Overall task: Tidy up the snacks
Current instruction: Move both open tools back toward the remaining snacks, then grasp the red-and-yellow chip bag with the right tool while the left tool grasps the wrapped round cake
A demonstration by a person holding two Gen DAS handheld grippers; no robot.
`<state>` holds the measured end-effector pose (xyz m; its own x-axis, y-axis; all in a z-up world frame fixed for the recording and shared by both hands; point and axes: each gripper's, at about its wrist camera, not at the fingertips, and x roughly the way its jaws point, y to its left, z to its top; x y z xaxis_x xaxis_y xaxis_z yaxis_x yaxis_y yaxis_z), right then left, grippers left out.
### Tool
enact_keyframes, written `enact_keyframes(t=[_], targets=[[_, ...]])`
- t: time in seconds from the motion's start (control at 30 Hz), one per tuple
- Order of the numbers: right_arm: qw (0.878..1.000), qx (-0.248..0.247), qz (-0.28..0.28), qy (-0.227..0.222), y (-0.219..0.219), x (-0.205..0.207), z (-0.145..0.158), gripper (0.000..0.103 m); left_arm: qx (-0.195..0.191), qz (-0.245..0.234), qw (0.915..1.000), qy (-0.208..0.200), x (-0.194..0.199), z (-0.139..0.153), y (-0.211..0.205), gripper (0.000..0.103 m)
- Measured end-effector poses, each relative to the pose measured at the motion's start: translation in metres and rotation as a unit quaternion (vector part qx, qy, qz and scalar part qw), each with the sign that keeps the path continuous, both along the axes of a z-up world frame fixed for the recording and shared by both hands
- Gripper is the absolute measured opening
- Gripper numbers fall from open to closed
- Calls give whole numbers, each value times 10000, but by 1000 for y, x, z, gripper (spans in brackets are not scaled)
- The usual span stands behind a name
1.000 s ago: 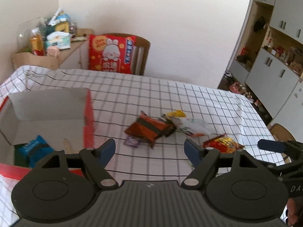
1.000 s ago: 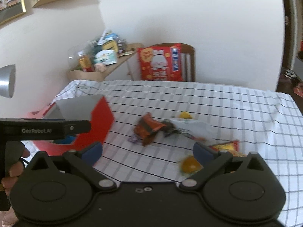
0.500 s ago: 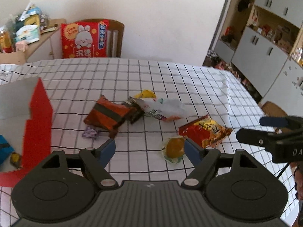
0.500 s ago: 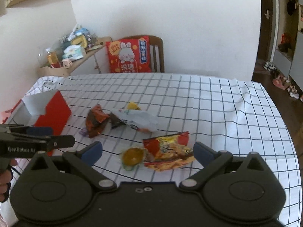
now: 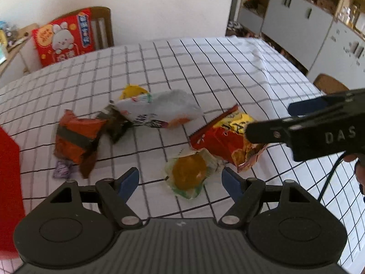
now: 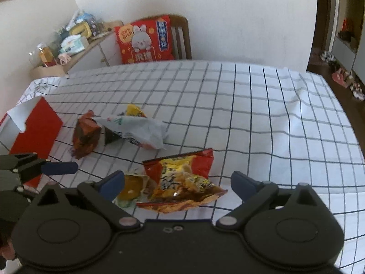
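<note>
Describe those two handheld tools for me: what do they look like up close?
Each gripper is matte black plastic with two round discs, ribbed housing, silver pivot screws and two blue-padded fingers. The left gripper and right gripper match. Seen from the side, the right one shows white letters "DAS" and a thin black cable.

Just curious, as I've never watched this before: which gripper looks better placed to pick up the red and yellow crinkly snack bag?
Probably the right gripper: its open jaws frame the red and yellow crinkly snack bag. The left gripper, also open, frames the round orange pastry in clear wrap instead.
</note>
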<state>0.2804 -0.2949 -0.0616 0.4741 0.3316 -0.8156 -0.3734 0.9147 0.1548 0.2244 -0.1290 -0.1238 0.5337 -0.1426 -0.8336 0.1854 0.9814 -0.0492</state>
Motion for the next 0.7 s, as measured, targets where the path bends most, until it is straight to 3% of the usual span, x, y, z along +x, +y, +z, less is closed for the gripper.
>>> enact_keyframes(t=[0.33,0.4,0.6,0.7], targets=[[9994,0,114,338,10,21,-23,96,-66,-86,9989,457,26,-28,-4,78],[9991,-21,102,409,12,25,-28,94,-127,-69,9985,531,29,-31,-3,69],[9986,-50,61,515,12,28,-35,84,-150,-218,9983,526,32,-32,-6,62],[9986,-93,70,519,12,27,-36,74,-238,-220,9980,541,34,-32,-5,60]])
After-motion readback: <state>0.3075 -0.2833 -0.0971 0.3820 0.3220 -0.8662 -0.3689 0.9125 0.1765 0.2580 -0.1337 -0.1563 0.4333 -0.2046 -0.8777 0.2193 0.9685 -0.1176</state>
